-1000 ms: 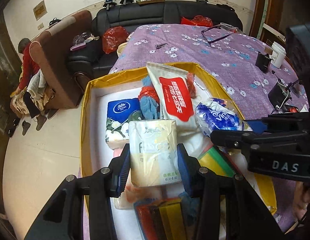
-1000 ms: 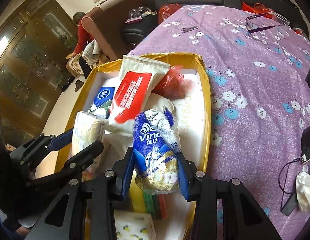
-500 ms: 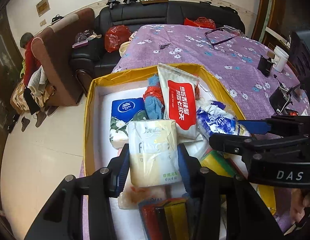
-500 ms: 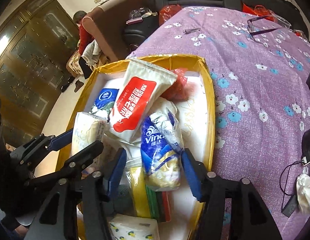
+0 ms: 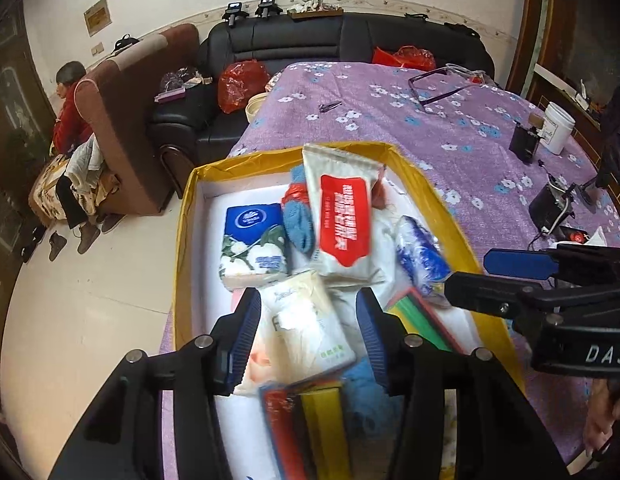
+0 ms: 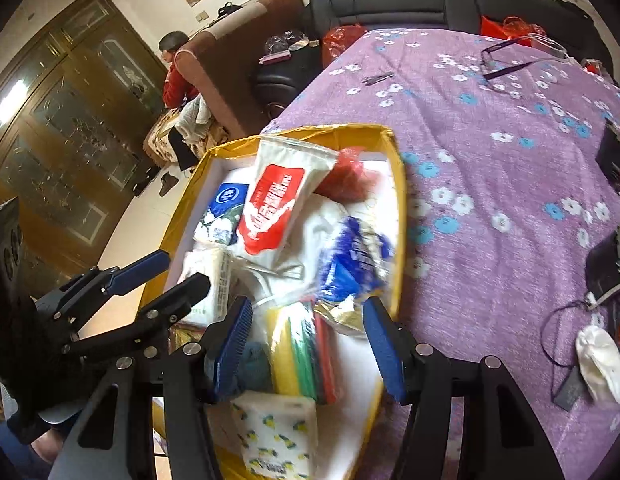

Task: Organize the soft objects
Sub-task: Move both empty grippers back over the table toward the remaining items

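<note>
Tissue packs sit piled in the yellow box (image 5: 182, 240) on the table (image 5: 461, 132), and you appear to be at the letting-go step: your left tongs (image 5: 308, 330) stand wide around the cream pack (image 5: 306, 332), your right tongs (image 6: 306, 334) wide below the blue pack (image 6: 351, 260). Next, lift both tongs clear without snagging wrappers, then pick whichever loose soft thing needs tidying.

Eyeglasses (image 5: 441, 86) and a white jar (image 5: 557, 127) on the purple tablecloth (image 5: 389, 120).
</note>
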